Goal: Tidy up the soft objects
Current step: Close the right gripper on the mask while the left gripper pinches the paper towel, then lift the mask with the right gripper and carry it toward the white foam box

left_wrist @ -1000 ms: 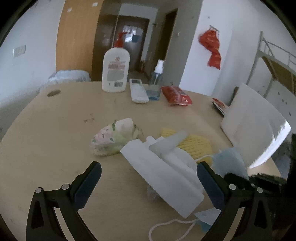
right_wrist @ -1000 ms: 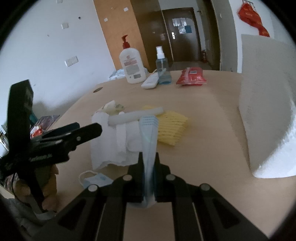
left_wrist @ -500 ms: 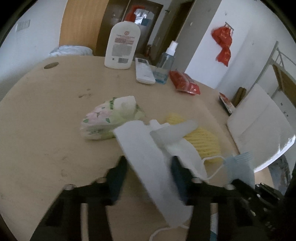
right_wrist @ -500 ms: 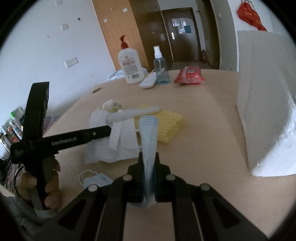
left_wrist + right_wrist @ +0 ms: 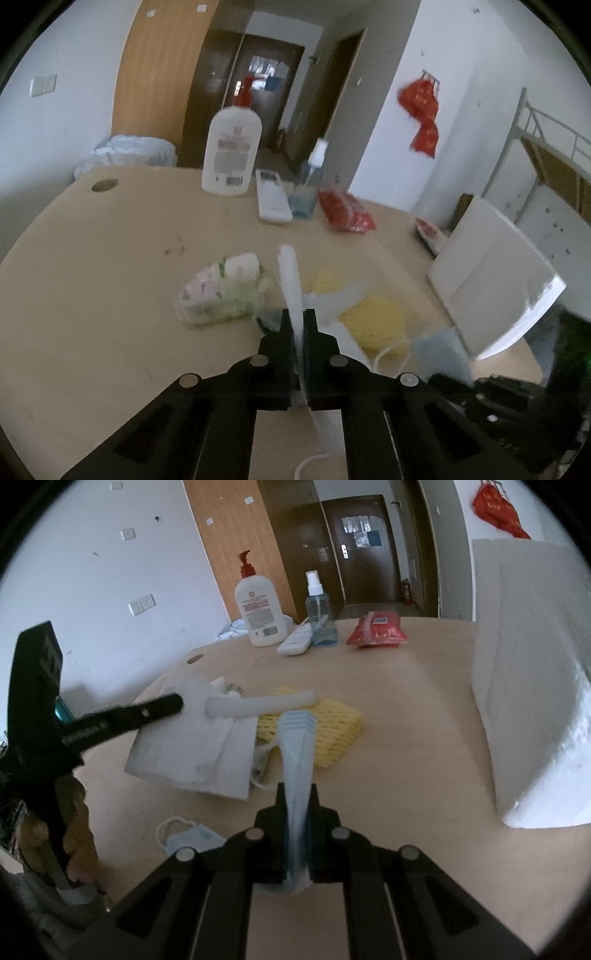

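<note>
My left gripper (image 5: 298,325) is shut on a white foam sheet (image 5: 290,280), held edge-on above the table; from the right wrist view the sheet (image 5: 195,749) is lifted and tilted. My right gripper (image 5: 297,805) is shut on a folded blue face mask (image 5: 296,738) that stands up between the fingers. A yellow foam net (image 5: 332,725) lies on the table with a white foam tube (image 5: 258,704) across it. A floral tissue pack (image 5: 221,290) lies left of the net. Another blue mask (image 5: 192,840) lies near the table's front edge.
At the back of the wooden table (image 5: 110,258) stand a lotion pump bottle (image 5: 232,155), a white remote (image 5: 272,201), a spray bottle (image 5: 308,188) and a red packet (image 5: 345,216). A large white foam block (image 5: 532,709) stands at the right.
My left gripper went from open to shut on the white foam sheet and raised it off the pile. My right gripper kept hold of the blue mask, almost still.
</note>
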`<state>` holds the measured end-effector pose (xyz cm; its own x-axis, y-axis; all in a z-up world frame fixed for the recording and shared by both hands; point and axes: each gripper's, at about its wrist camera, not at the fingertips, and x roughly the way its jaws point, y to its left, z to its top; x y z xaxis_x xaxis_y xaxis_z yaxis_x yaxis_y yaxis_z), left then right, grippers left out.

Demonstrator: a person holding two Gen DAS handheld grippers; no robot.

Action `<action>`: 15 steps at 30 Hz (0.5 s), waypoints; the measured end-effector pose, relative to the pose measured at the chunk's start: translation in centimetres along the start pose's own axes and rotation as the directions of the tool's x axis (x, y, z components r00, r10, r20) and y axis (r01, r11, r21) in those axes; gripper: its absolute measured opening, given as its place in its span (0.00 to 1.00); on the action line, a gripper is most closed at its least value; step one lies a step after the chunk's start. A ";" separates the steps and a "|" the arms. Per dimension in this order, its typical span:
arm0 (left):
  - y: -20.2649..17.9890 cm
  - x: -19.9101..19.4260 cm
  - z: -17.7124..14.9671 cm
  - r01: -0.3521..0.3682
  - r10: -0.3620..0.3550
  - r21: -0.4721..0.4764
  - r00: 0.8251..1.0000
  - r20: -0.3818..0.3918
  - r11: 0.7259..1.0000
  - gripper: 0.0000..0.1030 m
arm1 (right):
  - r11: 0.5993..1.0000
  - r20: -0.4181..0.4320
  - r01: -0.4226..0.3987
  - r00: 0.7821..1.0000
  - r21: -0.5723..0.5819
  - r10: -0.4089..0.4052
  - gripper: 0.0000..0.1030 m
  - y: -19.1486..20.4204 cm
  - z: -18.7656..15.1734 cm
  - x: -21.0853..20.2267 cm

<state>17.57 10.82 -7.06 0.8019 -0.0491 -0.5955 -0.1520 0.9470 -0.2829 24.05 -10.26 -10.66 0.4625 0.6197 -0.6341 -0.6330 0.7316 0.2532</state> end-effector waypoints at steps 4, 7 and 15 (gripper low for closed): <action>0.3 -0.2 0.9 0.027 -0.027 -0.006 1.000 -0.013 1.000 0.01 | 1.000 0.003 -0.003 1.000 -0.008 0.003 0.09 0.3 -0.1 -0.2; 0.3 0.6 0.3 0.027 -0.027 -0.004 0.999 -0.045 1.000 0.01 | 1.000 0.000 -0.003 1.000 -0.002 0.003 0.10 0.2 -0.2 -0.1; -0.4 0.1 -0.4 0.000 0.000 0.039 1.000 -0.004 0.999 0.00 | 1.000 -0.021 0.019 1.000 -0.013 -0.019 0.10 0.2 -0.3 0.4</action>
<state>17.47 10.33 -7.29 0.7993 -0.0504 -0.5988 -0.1296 0.9586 -0.2536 23.94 -9.96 -11.04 0.4613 0.5997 -0.6539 -0.6321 0.7393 0.2321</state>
